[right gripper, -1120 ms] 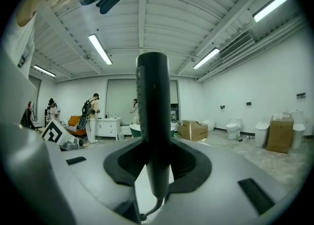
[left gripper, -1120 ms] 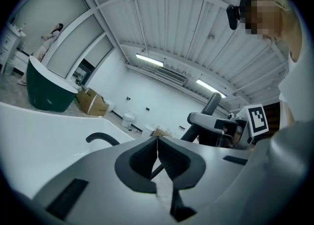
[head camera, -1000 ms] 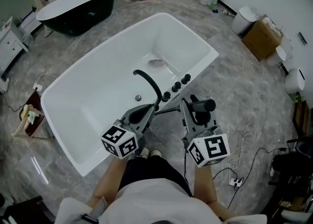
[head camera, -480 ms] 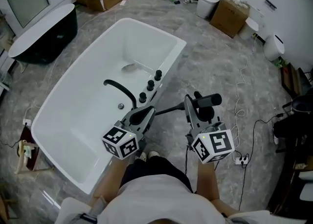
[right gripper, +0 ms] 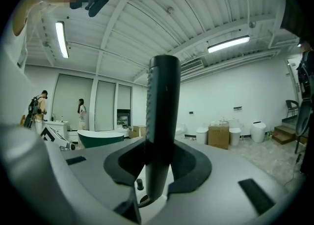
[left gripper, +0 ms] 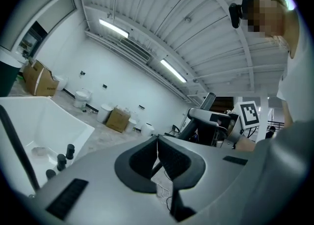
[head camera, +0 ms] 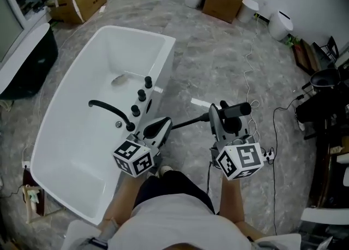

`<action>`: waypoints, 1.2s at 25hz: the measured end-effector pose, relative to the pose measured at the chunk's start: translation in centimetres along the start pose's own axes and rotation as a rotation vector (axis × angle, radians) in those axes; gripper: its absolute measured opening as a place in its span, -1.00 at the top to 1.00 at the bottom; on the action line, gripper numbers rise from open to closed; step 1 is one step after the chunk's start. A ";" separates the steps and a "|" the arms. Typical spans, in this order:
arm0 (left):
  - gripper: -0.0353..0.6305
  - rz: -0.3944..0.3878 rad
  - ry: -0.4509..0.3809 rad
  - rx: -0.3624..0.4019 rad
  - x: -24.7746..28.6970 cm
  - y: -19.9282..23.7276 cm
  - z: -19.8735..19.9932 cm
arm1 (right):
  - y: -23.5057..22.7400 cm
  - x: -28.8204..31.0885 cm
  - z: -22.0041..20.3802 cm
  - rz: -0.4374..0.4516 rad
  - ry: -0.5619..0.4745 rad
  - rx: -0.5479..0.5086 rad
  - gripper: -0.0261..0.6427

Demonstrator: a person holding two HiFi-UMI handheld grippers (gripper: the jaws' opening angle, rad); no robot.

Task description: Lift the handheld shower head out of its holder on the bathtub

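From the head view, I had the shower head [head camera: 235, 111] in my right gripper [head camera: 219, 118], well clear of the bathtub [head camera: 163, 41]. Its hose [head camera: 188, 122] ran back towards the rim past my left gripper [head camera: 158, 128].

In the left gripper view, the jaws met with nothing between them.

In the right gripper view, the jaws clamped the black handle, its long axis running across them.
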State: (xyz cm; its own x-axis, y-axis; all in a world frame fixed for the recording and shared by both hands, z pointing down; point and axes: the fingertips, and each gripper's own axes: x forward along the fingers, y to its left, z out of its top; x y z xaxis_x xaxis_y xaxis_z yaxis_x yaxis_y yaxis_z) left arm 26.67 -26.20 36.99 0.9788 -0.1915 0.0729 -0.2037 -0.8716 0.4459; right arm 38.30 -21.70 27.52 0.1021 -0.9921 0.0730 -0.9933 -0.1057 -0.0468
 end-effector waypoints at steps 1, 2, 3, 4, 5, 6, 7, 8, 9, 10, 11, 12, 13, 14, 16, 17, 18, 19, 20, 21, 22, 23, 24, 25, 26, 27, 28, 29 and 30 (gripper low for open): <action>0.86 -0.015 0.010 -0.001 0.7 -0.5 -0.3 | -0.9 -0.6 -0.1 -0.021 0.001 0.004 0.54; 0.86 -0.031 0.019 -0.002 1.5 -1.0 -0.5 | -1.8 -1.1 -0.2 -0.041 0.001 0.011 0.54; 0.86 -0.047 0.029 -0.002 2.1 -1.6 -0.8 | -2.6 -1.8 -0.3 -0.062 0.002 0.018 0.54; 0.86 -0.064 0.039 -0.001 2.8 -2.1 -1.1 | -3.4 -2.4 -0.4 -0.082 0.002 0.026 0.54; 0.86 -0.081 0.049 0.000 3.4 -2.7 -1.5 | -4.2 -3.1 -0.6 -0.104 0.002 0.033 0.54; 0.86 -0.099 0.059 0.002 4.1 -3.3 -1.8 | -5.0 -3.8 -0.8 -0.126 0.001 0.038 0.54; 0.86 -0.116 0.069 0.005 4.7 -3.8 -2.1 | -5.8 -4.6 -0.9 -0.149 0.001 0.040 0.54; 0.86 -0.132 0.079 0.007 5.4 -4.4 -2.4 | -6.5 -5.3 -1.1 -0.171 0.002 0.041 0.54; 0.86 -0.148 0.087 0.008 6.0 -5.0 -2.7 | -7.3 -6.0 -1.3 -0.190 0.003 0.047 0.54; 0.86 -0.162 0.094 0.010 6.7 -5.5 -3.1 | -8.1 -6.7 -1.6 -0.207 0.004 0.059 0.54; 0.86 -0.175 0.100 0.011 7.3 -6.1 -3.5 | -8.8 -7.4 -2.0 -0.221 0.004 0.075 0.54; 0.86 -0.187 0.104 0.013 7.8 -6.6 -3.9 | -9.4 -8.0 -2.5 -0.235 0.005 0.090 0.54; 0.86 -0.197 0.106 0.015 8.3 -7.0 -4.2 | -9.9 -8.5 -3.1 -0.250 0.007 0.099 0.54; 0.86 -0.207 0.107 0.017 8.6 -7.3 -4.5 | -10.3 -8.8 -3.7 -0.263 0.009 0.103 0.54; 0.86 -0.218 0.110 0.019 9.0 -7.7 -5.2 | -10.5 -9.1 -4.7 -0.281 0.014 0.097 0.54; 0.86 -0.220 0.113 0.019 9.0 -7.8 -5.4 | -10.5 -9.2 -5.0 -0.287 0.015 0.091 0.54; 0.86 -0.220 0.116 0.019 9.0 -7.9 -5.7 | -10.4 -9.2 -5.2 -0.290 0.013 0.086 0.54; 0.86 -0.219 0.119 0.019 9.0 -7.9 -5.9 | -10.4 -9.1 -5.4 -0.293 0.011 0.083 0.54; 0.86 -0.218 0.122 0.019 8.9 -7.9 -6.1 | -10.3 -9.2 -5.5 -0.293 0.008 0.082 0.54; 0.86 -0.216 0.123 0.019 8.8 -7.9 -6.2 | -10.2 -9.2 -5.5 -0.293 0.005 0.082 0.54; 0.86 -0.214 0.123 0.018 8.7 -8.0 -6.2 | -10.1 -9.2 -5.5 -0.292 0.002 0.083 0.54; 0.86 -0.212 0.123 0.017 8.6 -8.1 -6.2 | -10.0 -9.2 -5.5 -0.290 -0.001 0.084 0.54; 0.86 -0.210 0.124 0.017 8.4 -8.2 -6.2 | -9.9 -9.3 -5.4 -0.289 -0.003 0.087 0.54; 0.86 -0.208 0.126 0.017 8.3 -8.3 -6.3 | -9.7 -9.3 -5.4 -0.286 -0.005 0.089 0.54; 0.86 -0.207 0.127 0.017 8.2 -8.4 -6.4 | -9.5 -9.4 -5.4 -0.282 -0.007 0.089 0.54; 0.86 -0.207 0.128 0.017 8.1 -8.5 -6.4 | -9.4 -9.5 -5.4 -0.279 -0.010 0.087 0.54; 0.86 -0.207 0.129 0.015 8.0 -8.7 -6.5 | -9.2 -9.5 -5.3 -0.277 -0.012 0.085 0.54; 0.86 -0.207 0.129 0.014 7.9 -8.8 -6.6 | -9.1 -9.6 -5.3 -0.276 -0.013 0.082 0.54; 0.86 -0.207 0.129 0.013 7.8 -8.9 -6.7 | -9.0 -9.6 -5.4 -0.274 -0.011 0.079 0.54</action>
State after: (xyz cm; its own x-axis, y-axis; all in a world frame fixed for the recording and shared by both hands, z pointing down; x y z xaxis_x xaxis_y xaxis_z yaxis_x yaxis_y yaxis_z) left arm 36.23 -16.93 39.52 0.9942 0.0503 0.0953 0.0018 -0.8922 0.4516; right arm 46.02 -10.89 32.58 0.3673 -0.9264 0.0824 -0.9213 -0.3746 -0.1042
